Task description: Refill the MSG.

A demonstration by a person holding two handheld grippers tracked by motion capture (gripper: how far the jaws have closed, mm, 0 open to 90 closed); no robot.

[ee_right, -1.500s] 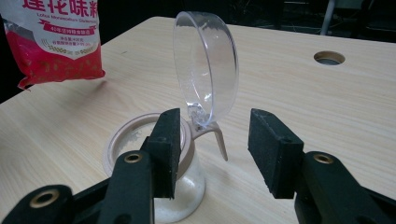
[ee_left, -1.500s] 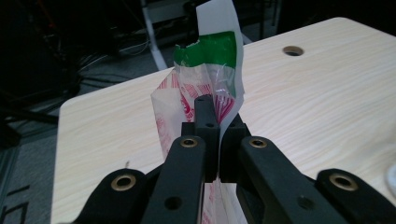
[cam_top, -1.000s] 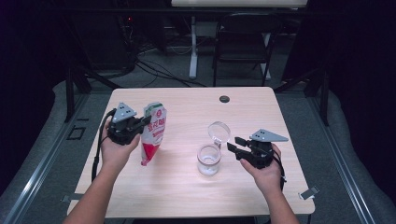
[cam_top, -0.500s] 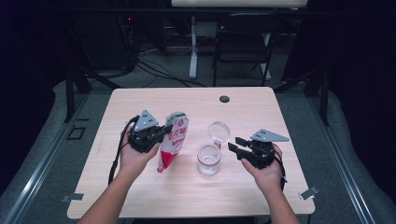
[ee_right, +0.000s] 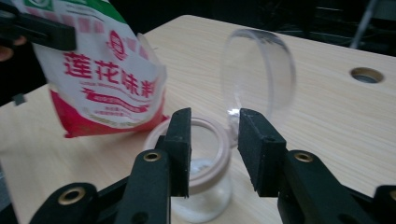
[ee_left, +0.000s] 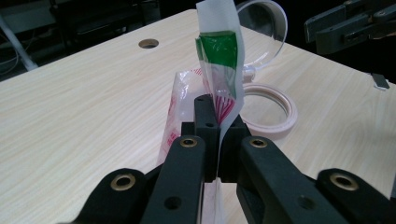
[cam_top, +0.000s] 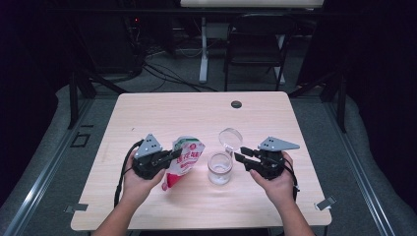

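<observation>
Light wooden surface (cam_top: 162,118) with a round grommet hole (cam_top: 236,104) near its far edge. Left gripper (cam_top: 173,155) clenched on a red, white and green pouch (cam_top: 183,160); in the left gripper view the jaws pinch the pouch's thin sealed edge (ee_left: 223,116), with the pouch standing up from them. From above, the pouch hangs tilted, green end toward the jar, red lower end just over or on the wood near the left hand (cam_top: 135,182), contact not clear. Clear glass jar (cam_top: 220,168) stands upright near the middle of the surface, between the two grippers, just beside the pouch. Its pinkish rim (ee_right: 205,154) is uncovered and its clear hinged lid (cam_top: 230,138) is tipped up and back on the far side. A little white stuff lies at the jar's bottom. Right gripper (cam_top: 239,156) points at the jar from the right; its jaws have just been closing yet stand parted, released, with a gap between the pads. In the right gripper view the jar's rim and the lid's hinge sit beyond that gap; no pad presses on the glass. Right hand (cam_top: 275,182) rests low by the near right edge. Dark floor, cables and a chair (cam_top: 255,54) lie beyond the surface
</observation>
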